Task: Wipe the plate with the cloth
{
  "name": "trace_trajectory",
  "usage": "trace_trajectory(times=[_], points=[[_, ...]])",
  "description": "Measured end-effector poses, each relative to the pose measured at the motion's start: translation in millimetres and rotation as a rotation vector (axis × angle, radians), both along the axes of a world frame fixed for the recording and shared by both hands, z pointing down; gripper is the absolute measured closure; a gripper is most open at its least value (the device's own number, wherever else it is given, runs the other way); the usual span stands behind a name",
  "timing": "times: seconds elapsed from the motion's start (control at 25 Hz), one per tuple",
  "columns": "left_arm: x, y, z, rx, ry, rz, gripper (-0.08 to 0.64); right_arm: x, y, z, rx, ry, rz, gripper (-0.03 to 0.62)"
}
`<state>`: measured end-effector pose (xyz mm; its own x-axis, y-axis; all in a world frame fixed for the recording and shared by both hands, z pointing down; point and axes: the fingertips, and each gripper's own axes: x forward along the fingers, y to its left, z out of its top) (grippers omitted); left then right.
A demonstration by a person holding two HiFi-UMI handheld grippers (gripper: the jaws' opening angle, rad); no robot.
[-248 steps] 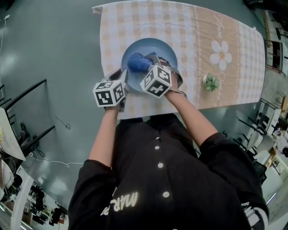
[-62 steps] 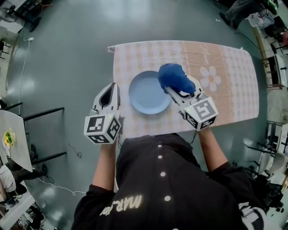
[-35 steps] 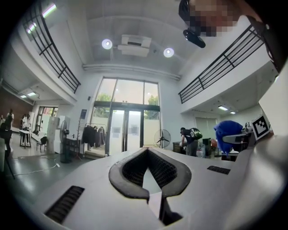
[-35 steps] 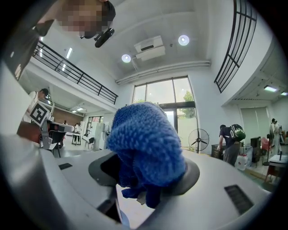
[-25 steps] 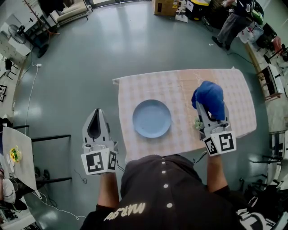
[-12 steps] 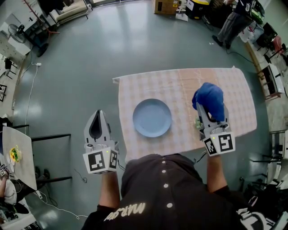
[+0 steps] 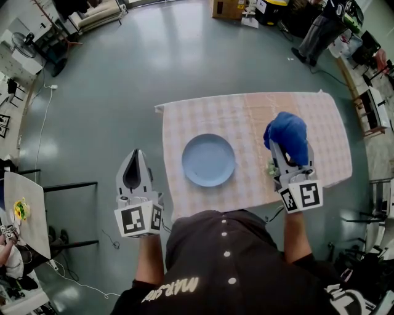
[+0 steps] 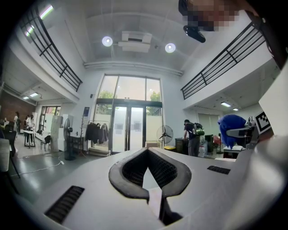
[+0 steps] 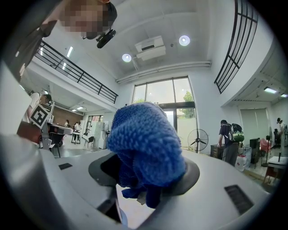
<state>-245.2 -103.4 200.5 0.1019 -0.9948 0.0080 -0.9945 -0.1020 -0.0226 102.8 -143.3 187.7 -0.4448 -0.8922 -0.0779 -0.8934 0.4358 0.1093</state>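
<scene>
The light blue plate (image 7: pixel 208 160) lies bare on the checked tablecloth (image 7: pixel 246 117), left of the table's middle. My right gripper (image 7: pixel 280 143) hangs high over the table's right part, shut on the bunched blue cloth (image 7: pixel 287 135). In the right gripper view the cloth (image 9: pixel 144 146) bulges out of the closed jaws and hides the fingertips. My left gripper (image 7: pixel 135 157) hovers left of the table over the floor, shut with nothing in it. The left gripper view shows its jaws pressed together and the cloth (image 8: pixel 231 130) far to the right.
A small green plant (image 7: pixel 269 167) stands on the table, partly hidden under the right gripper. A black rail frame (image 7: pixel 61 187) stands on the floor at the left. A person (image 7: pixel 314 31) and boxes (image 7: pixel 231 9) are far behind the table.
Earlier both grippers were at the plate, the cloth on it. They have since drawn away and apart, the cloth still held. Over the last second hardly anything moved.
</scene>
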Motion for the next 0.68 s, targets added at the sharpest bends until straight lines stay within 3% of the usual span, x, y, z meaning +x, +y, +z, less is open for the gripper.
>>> trace_trajectory(times=[0.68], points=[[6.1, 4.9, 11.1, -0.016, -0.007, -0.003, 0.543, 9.1, 2.5, 7.1, -0.004, -0.012, 0.006, 0.376]])
